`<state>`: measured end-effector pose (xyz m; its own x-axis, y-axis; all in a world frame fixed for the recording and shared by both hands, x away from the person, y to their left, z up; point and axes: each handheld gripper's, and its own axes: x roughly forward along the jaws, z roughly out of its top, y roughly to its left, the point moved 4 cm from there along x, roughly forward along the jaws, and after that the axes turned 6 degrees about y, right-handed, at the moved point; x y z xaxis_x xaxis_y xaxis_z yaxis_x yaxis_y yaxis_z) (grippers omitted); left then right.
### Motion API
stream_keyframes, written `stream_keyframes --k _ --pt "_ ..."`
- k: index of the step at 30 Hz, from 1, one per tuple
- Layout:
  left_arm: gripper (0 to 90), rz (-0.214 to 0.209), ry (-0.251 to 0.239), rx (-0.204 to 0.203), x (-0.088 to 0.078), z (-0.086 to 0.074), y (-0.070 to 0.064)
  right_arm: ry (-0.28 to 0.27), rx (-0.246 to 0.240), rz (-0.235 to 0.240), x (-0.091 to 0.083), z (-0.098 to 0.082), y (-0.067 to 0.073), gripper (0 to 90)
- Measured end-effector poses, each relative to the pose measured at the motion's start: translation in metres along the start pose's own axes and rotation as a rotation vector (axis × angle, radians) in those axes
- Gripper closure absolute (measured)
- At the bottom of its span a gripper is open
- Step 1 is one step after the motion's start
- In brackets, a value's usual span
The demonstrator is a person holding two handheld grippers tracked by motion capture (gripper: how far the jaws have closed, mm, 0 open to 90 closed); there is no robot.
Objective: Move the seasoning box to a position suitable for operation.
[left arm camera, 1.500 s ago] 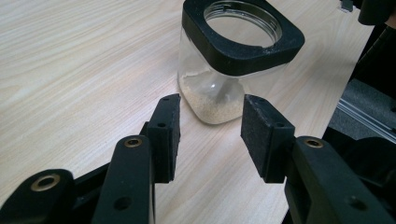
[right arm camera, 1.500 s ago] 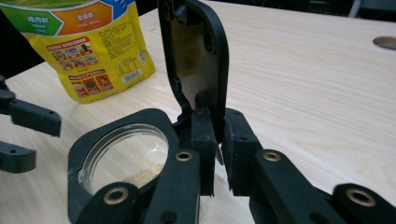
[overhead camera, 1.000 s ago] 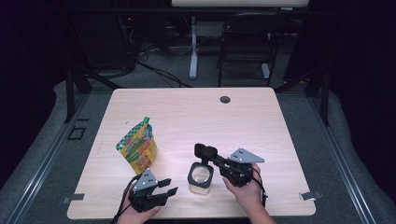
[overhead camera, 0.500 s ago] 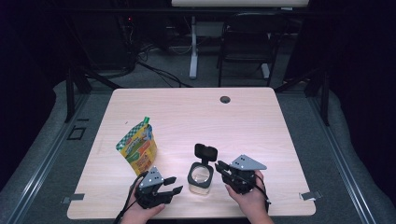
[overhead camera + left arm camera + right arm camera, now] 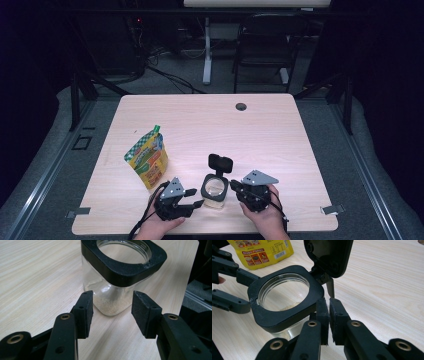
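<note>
Low over the near table edge, both hands level their grippers at the jar (image 5: 215, 189). Left gripper (image 5: 192, 204), at the jar's eight o'clock, has just been widening, nothing clamped. Right gripper (image 5: 234, 187), at three o'clock, has just been closing, nearly together beside the rim, gripping nothing.

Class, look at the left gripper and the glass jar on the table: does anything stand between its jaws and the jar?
Nothing visible does. The left gripper has its jaws open, pointing at the jar, with bare table in the gap. The jar's lid is flipped up on the far side.
</note>
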<state>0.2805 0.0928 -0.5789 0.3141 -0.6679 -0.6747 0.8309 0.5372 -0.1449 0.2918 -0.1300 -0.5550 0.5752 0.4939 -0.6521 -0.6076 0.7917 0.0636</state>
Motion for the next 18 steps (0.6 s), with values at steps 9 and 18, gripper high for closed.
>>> stream_keyframes --k 9,18 --pt "54.1 -0.025 0.004 -0.012 0.006 0.002 -0.001 -0.012 0.031 0.006 0.006 0.004 -0.002 88.6" --pt "53.0 0.008 0.018 0.01 0.006 -0.005 -0.005 -0.007 0.023 0.027 0.016 0.01 0.001 89.2"
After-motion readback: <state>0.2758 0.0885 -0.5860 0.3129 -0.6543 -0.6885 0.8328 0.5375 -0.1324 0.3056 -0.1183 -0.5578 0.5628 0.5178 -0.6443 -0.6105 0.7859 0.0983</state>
